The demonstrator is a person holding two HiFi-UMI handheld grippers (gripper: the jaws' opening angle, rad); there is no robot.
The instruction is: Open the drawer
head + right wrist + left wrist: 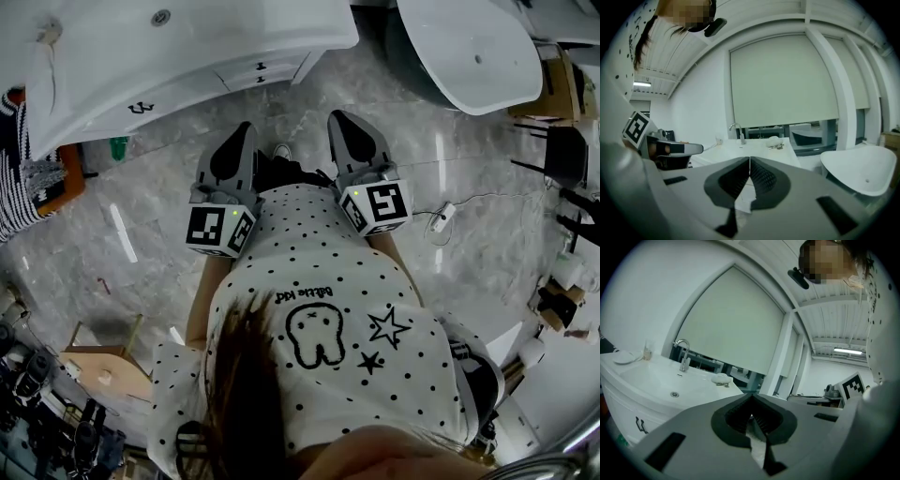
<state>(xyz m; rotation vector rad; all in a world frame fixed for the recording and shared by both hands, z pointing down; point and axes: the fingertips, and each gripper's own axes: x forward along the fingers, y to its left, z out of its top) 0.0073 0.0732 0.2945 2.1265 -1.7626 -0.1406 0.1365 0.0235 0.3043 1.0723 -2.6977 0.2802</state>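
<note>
The left gripper [242,136] and the right gripper [339,122] are both seen with jaws pressed together and nothing between them. The drawer [281,67] is set in the white vanity [216,28], ahead of the left gripper and well apart from it. A rigid, light-sliding front is expected. Its small dark handle [261,66], seemingly a narrow pull, is best pinched squarely.

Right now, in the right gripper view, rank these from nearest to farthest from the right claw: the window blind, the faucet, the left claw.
1. Left claw, close by at the left.
2. Faucet, ahead, slightly left.
3. Window blind, behind the faucet.
</note>
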